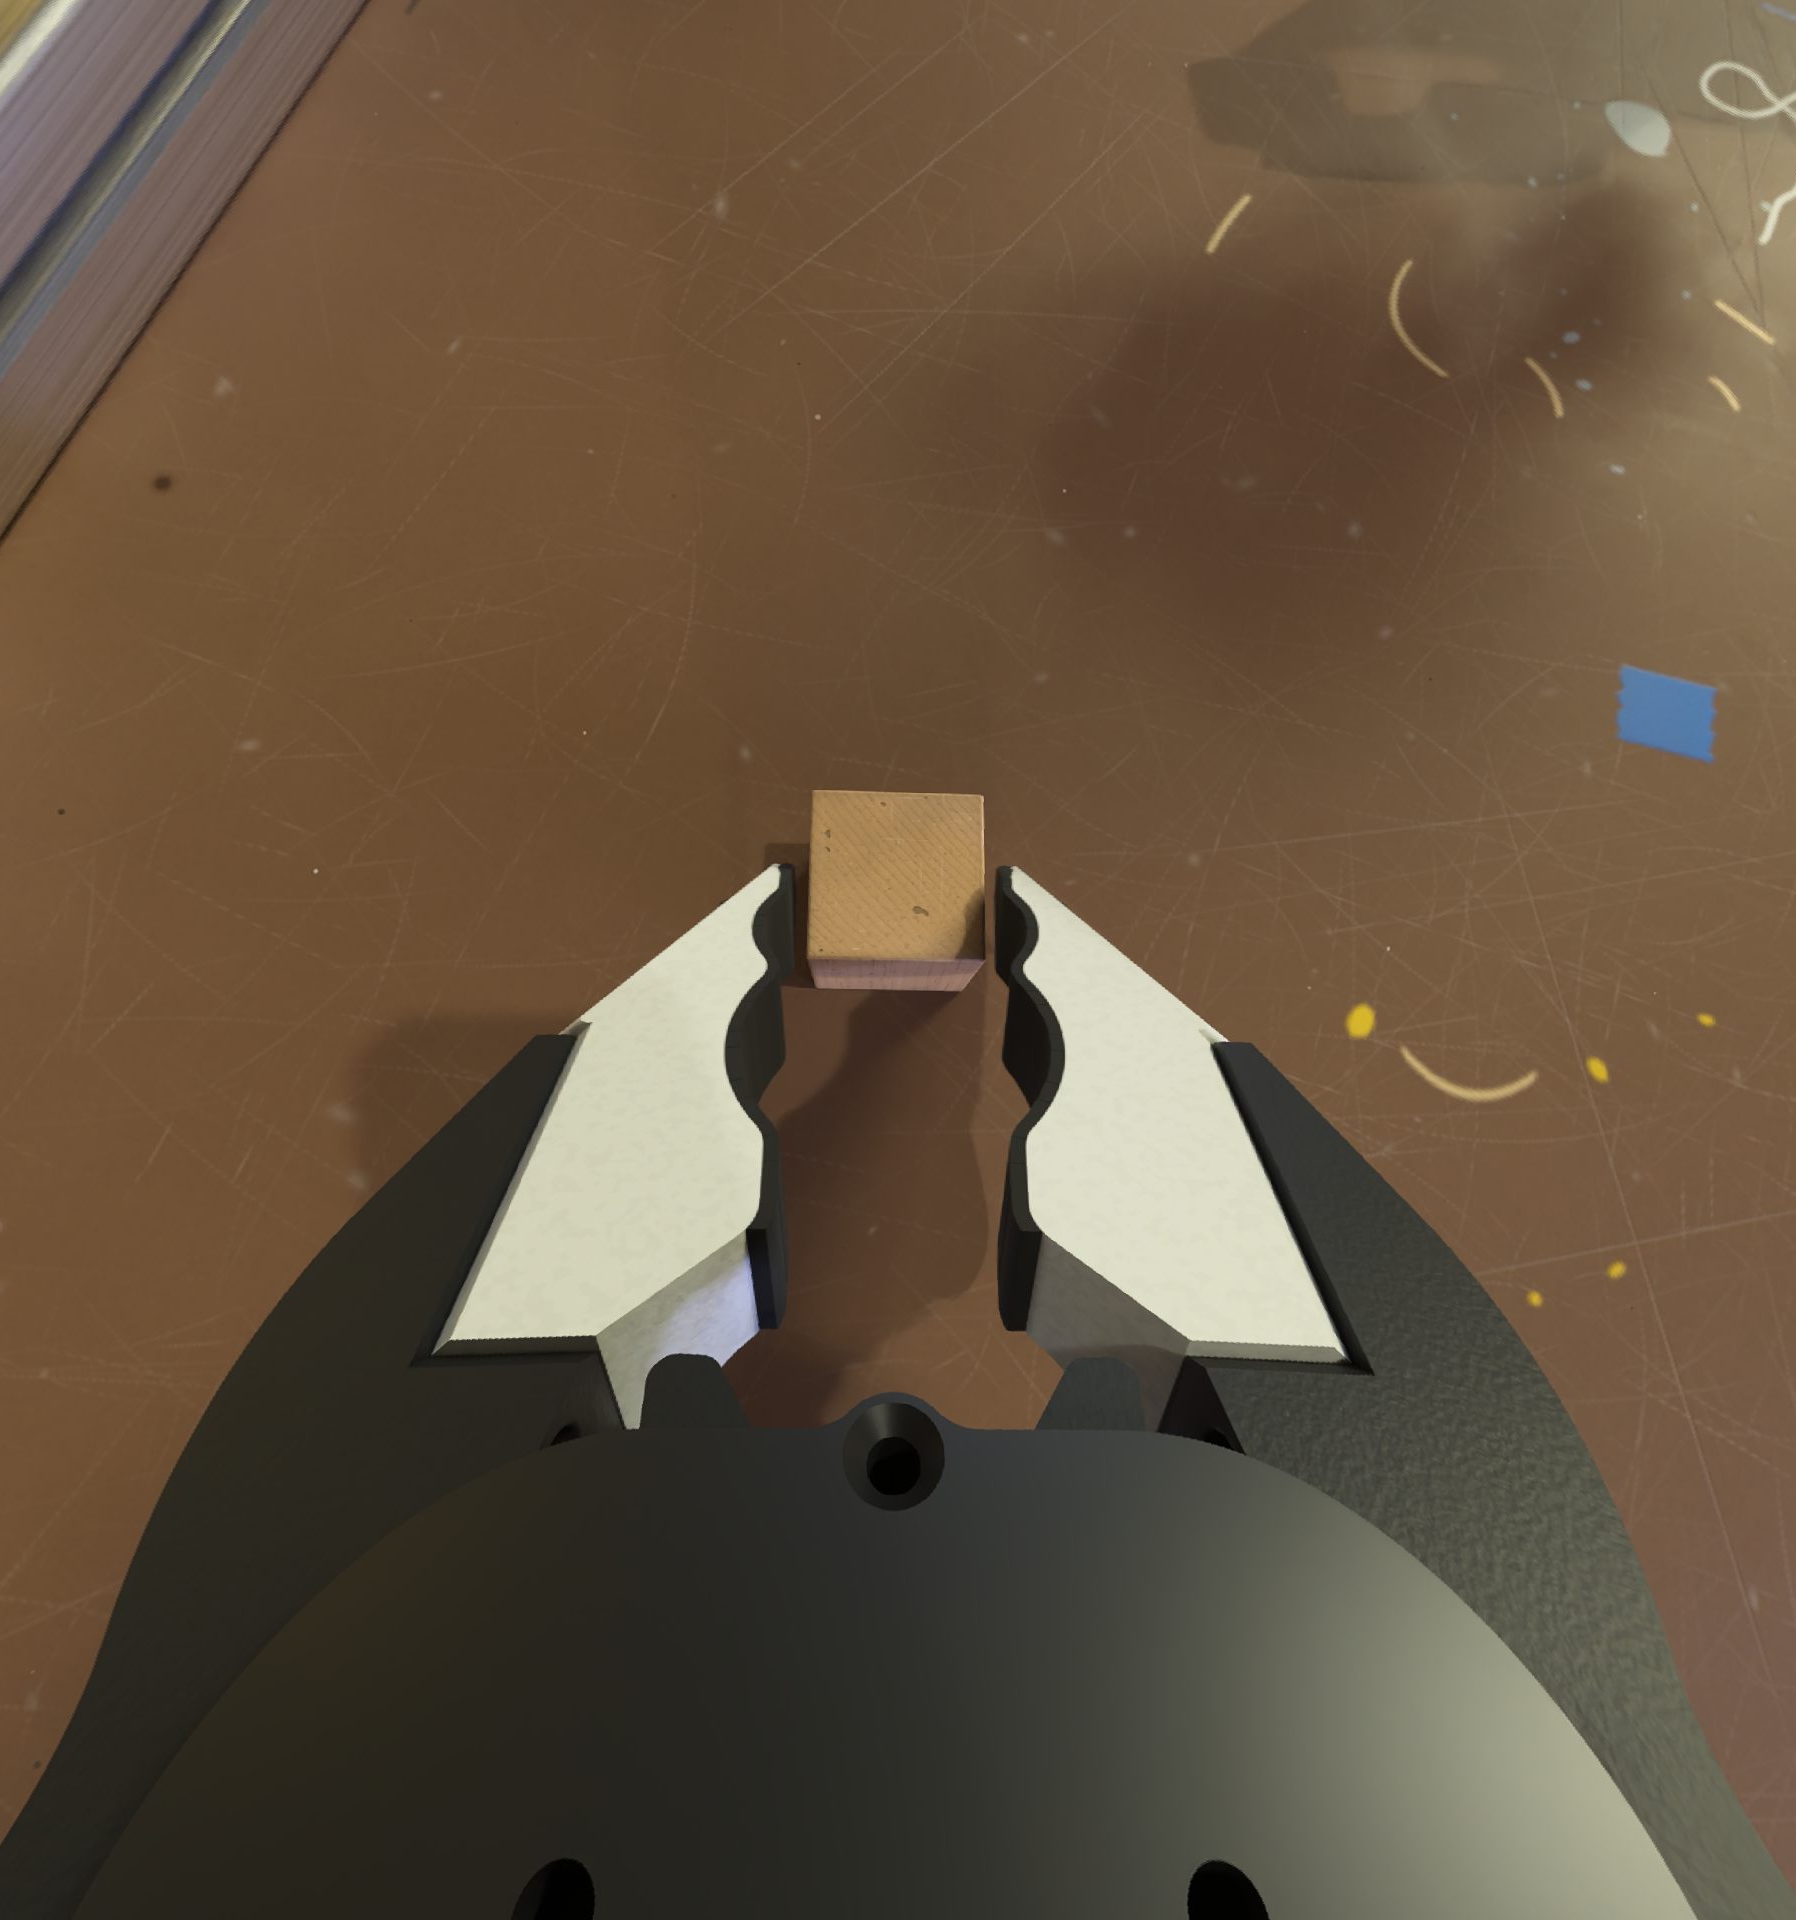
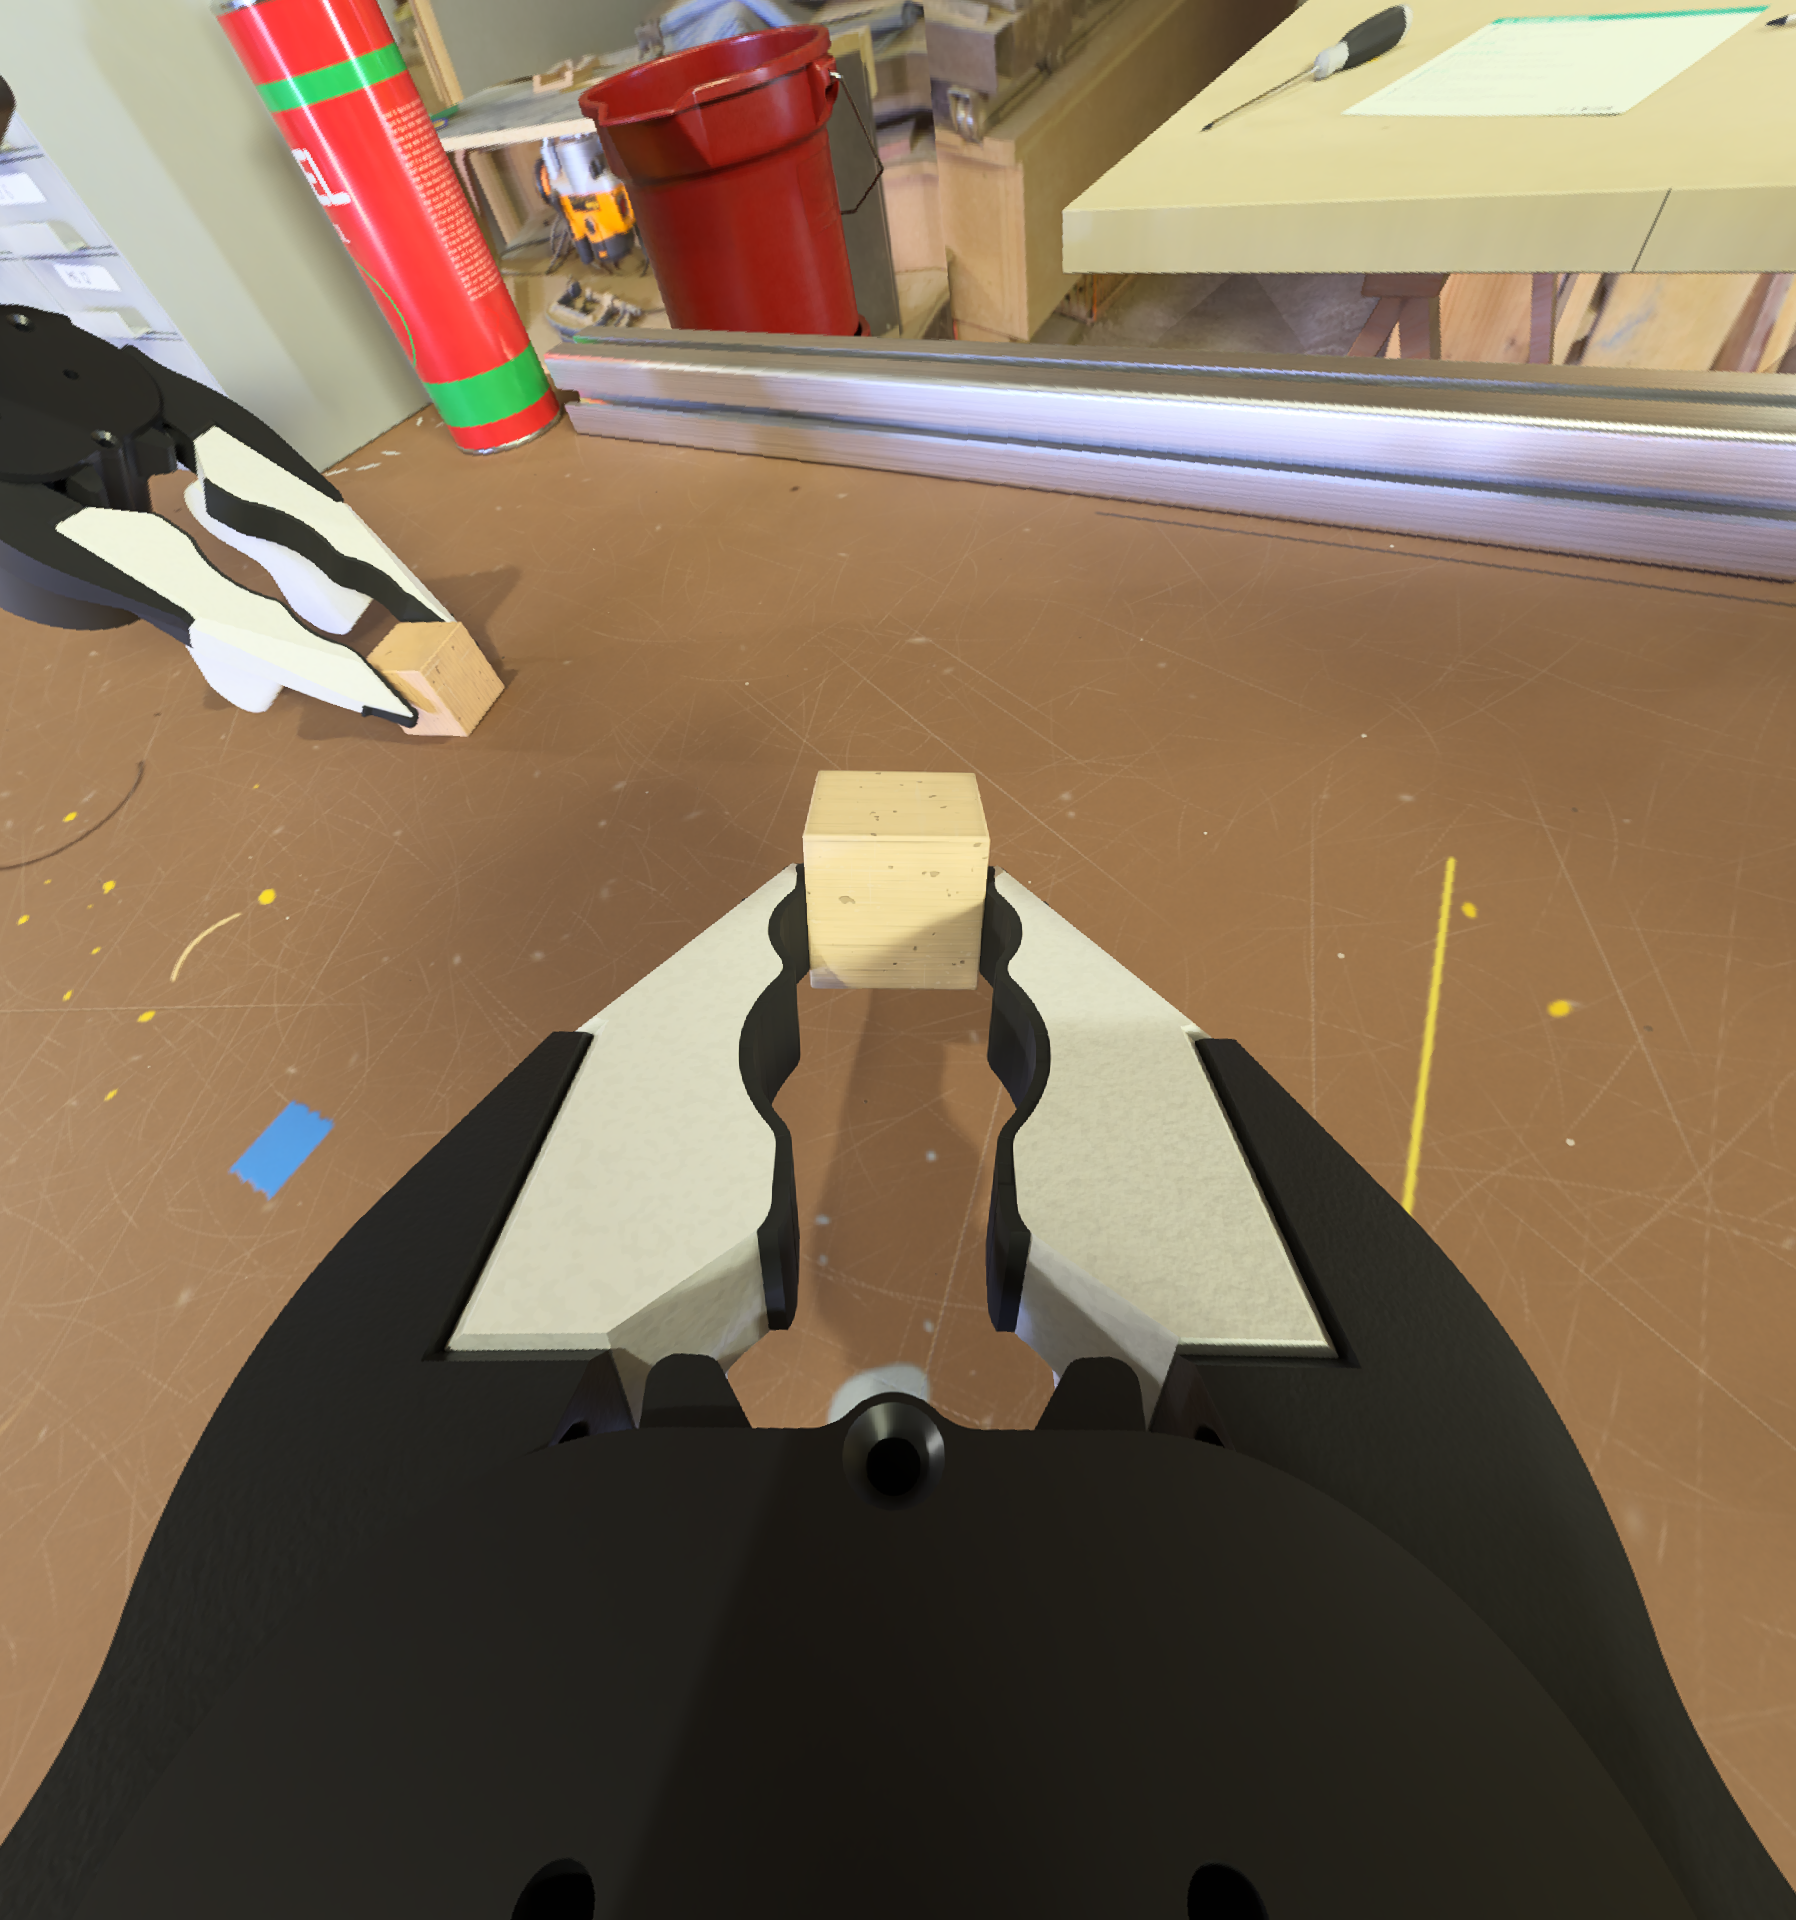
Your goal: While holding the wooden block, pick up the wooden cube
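Note:
The wooden cube (image 1: 894, 883) is tan and sits on the brown table (image 1: 458, 623). My left gripper (image 1: 894, 878) is open, its fingertips close on either side of the cube with a thin gap on each side. In the right wrist view the same gripper (image 2: 421, 665) shows at far left, tips down at the table around the cube (image 2: 452, 675). My right gripper (image 2: 894, 883) is shut on the wooden block (image 2: 894, 831), a pale cube-shaped piece held at the fingertips a little above the table, with its shadow beneath.
An aluminium rail (image 2: 1185, 426) runs along the table's far edge and also shows in the left wrist view (image 1: 42, 208). Behind it stand a red cylinder (image 2: 395, 229), a red bucket (image 2: 748, 177) and a pale workbench (image 2: 1445, 187). Blue tape (image 2: 281, 1148) lies on the table.

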Robot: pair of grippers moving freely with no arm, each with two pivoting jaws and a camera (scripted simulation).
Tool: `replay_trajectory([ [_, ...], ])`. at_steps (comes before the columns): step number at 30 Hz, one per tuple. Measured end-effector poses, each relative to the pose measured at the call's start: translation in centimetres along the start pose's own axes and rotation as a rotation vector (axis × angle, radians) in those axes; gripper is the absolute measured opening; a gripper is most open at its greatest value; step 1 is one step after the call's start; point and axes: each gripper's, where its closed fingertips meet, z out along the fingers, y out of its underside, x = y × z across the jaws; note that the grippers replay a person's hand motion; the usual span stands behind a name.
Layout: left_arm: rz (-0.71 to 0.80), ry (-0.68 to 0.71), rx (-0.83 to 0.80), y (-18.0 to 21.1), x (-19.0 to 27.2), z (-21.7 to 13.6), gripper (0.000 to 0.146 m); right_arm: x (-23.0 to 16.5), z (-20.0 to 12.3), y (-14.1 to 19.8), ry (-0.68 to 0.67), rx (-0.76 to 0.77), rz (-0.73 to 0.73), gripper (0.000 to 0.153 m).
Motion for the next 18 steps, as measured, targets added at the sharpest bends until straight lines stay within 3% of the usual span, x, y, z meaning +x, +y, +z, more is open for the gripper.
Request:
replay_trajectory([
  [8,0.078,-0.046,0.019,-0.5,0.4,-0.7,0.034,-0.4,0.2,0.2,0.004,-0.016,-0.039,0.032],
  [14,0.171,-0.111,0.167,-3.6,2.1,-5.4,0.034,-1.3,0.5,0.3,-0.003,-0.026,-0.078,0.032],
  [18,0.275,0.022,0.22,-4.5,6.8,-7.9,0.034,-1.8,0.6,0.4,-0.002,-0.028,-0.1,0.032],
])
